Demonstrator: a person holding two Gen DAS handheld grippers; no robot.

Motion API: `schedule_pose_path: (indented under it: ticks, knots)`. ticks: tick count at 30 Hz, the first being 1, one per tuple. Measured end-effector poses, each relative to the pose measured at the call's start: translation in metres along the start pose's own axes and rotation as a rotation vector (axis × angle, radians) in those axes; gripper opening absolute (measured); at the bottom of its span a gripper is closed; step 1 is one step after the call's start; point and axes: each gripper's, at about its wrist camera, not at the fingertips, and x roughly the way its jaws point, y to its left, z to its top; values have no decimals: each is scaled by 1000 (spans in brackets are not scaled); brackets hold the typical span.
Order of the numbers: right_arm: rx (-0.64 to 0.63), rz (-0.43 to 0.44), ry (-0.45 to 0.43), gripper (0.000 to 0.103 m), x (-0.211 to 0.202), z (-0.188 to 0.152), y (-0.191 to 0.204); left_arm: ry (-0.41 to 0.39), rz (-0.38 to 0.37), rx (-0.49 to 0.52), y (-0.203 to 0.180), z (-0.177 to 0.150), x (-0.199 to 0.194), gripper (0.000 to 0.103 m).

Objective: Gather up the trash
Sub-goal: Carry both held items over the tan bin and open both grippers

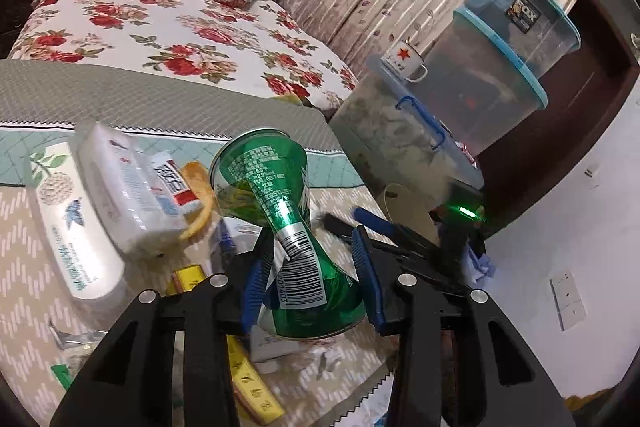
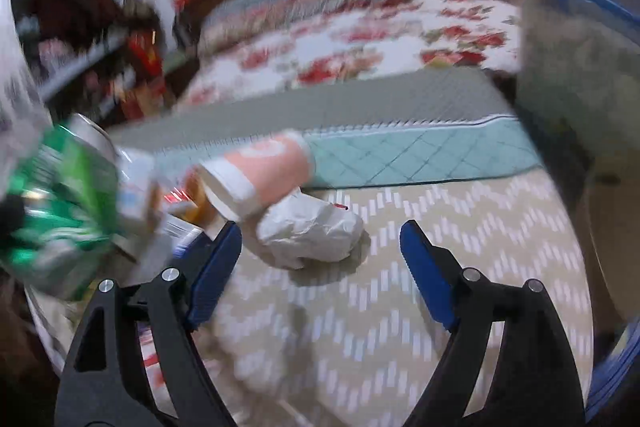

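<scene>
Blur smears right claw, released; left claw clenches crushed can.

Left gripper: black arms, blue pads, pitched downward, jaws part-closed and clamped on a can. Right gripper: same build, pitched downward, jaws spread wide, nothing between them.

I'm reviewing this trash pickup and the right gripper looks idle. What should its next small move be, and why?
Probably ease the right gripper forward and down around the crumpled white paper, then close. Its jaws stand wide open and empty, the paper lies just ahead between them, and the left gripper already pinches the crushed green can.
</scene>
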Motion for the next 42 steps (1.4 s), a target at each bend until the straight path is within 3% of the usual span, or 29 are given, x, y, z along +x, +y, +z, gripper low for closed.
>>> schedule_pose_path:
  ticks: [3,4,8,13,20,23,27,30,32,33,34,37,42]
  knots:
    - [-60,9,69,75,27,8,4,25,12,18,-9,-1,9,38]
    - [-77,35,91,56,32,7,4,32,16,24,-13,-1,12,38]
    - [-94,51,75,49,16,-6,-5,58,18,54,-29,2,27,38]
    - [33,24,-44,49,-43,-38,-56,142,-23,140,-74,7,74,37]
    - [323,-158,-194,49,-117,-73,-185,262,-125,270,-161,16,179,37]
    - [423,-191,-224,50,-130,-82,-228,298,-135,302,-193,20,231,37]
    - [475,-211,-238,51,-136,-94,-259,341,-126,329,-220,21,285,36]
    - [499,-217,-236,58,-130,-94,-272,368,-110,352,-235,18,319,37]
    - [517,-218,-240,75,-126,-94,-282,363,-88,366,-241,15,337,44]
    - [527,-227,-247,78,-127,-95,-285,356,-63,362,-242,14,347,64]
    - [535,-239,-257,80,-128,-97,-284,343,-39,353,-243,13,352,67]
    - [567,-244,-302,80,-139,-102,-289,349,-39,315,-239,16,354,66]
    - [637,-181,-375,77,-159,-113,-281,310,-81,290,-229,21,306,66]
